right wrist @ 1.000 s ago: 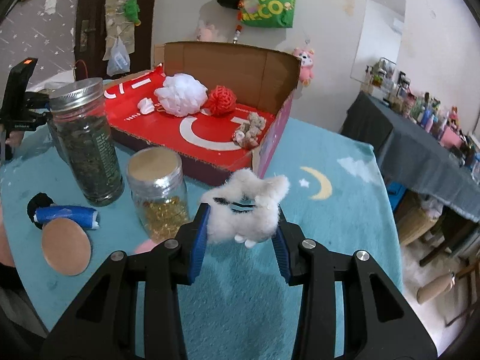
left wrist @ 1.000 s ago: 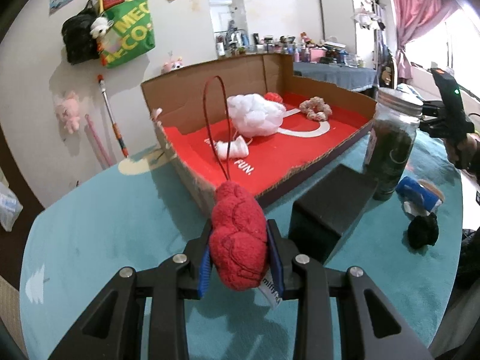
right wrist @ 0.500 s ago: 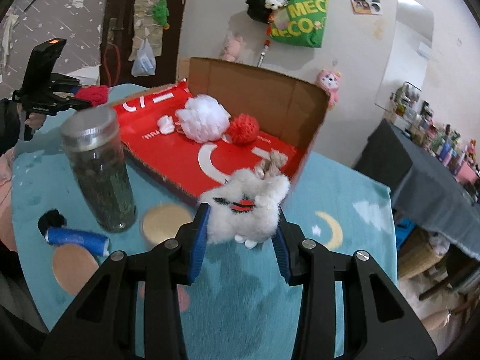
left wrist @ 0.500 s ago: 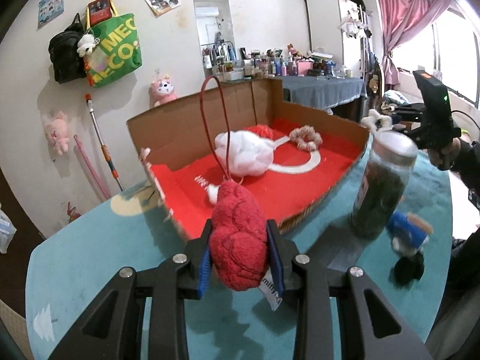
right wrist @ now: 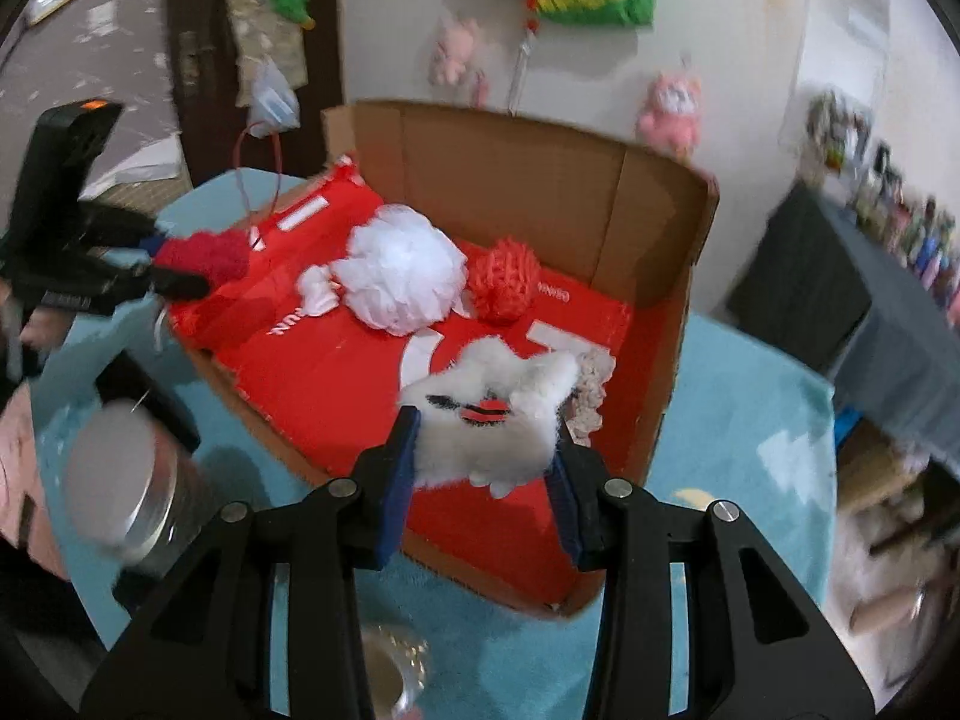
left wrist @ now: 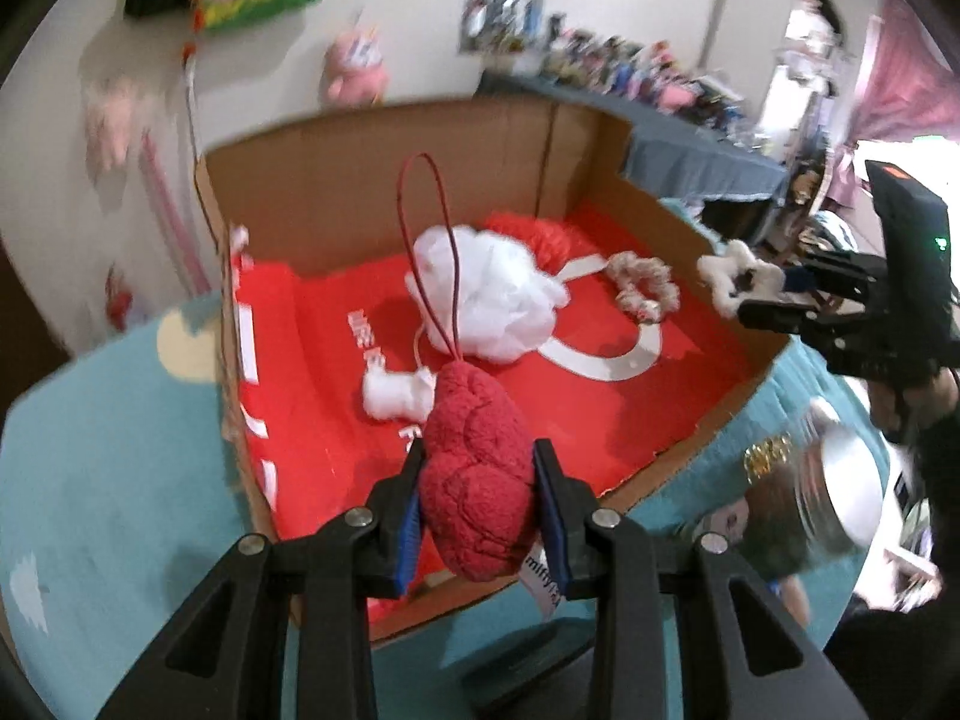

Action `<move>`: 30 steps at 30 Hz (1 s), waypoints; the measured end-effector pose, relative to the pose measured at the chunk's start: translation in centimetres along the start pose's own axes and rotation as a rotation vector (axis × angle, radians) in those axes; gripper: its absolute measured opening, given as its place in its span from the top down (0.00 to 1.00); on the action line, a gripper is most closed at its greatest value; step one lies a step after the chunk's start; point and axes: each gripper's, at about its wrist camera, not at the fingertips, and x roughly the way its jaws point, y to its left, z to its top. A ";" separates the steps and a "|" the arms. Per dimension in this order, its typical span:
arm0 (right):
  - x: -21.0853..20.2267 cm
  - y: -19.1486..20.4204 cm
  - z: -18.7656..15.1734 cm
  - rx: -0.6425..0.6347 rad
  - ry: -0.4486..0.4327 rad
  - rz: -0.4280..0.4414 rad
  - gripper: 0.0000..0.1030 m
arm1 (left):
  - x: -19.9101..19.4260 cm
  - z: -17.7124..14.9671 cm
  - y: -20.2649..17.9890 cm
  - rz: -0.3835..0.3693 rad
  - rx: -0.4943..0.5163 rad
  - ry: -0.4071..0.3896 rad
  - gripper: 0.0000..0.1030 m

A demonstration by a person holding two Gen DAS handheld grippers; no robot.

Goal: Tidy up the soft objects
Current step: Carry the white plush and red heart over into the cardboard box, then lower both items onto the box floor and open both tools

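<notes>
The left gripper (left wrist: 477, 510) is clamped on a red plush toy (left wrist: 477, 480) with a thin red loop (left wrist: 429, 252) standing up from its top and a white label hanging below. It hangs over the near edge of an open cardboard box (left wrist: 384, 180) lined in red, which sits on a teal surface (left wrist: 108, 468).

The right gripper (right wrist: 486, 468) is clamped on a fluffy white plush toy (right wrist: 489, 420) with black and red markings, held over the box's near right corner.

Inside the box lie a white mesh puff (right wrist: 402, 273), a small white piece (right wrist: 318, 291) touching its left side, a red knitted ball (right wrist: 504, 279) just beside the puff on the right, and a cream scrunchie (left wrist: 642, 294), partly hidden behind the white plush in the right wrist view.

A blurred metal-lidded jar (right wrist: 126, 474) stands on the surface left of the box.
</notes>
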 end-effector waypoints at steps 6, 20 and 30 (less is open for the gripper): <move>3.7 -1.5 1.5 0.128 0.197 0.013 0.63 | 2.4 1.1 1.5 0.002 -0.141 0.132 0.67; 7.7 -1.6 1.6 0.146 0.393 -0.010 0.62 | 6.0 1.9 2.8 0.061 -0.216 0.277 0.67; 9.1 -1.0 2.2 0.081 0.441 -0.068 0.62 | 8.0 2.1 3.5 0.099 -0.238 0.300 0.66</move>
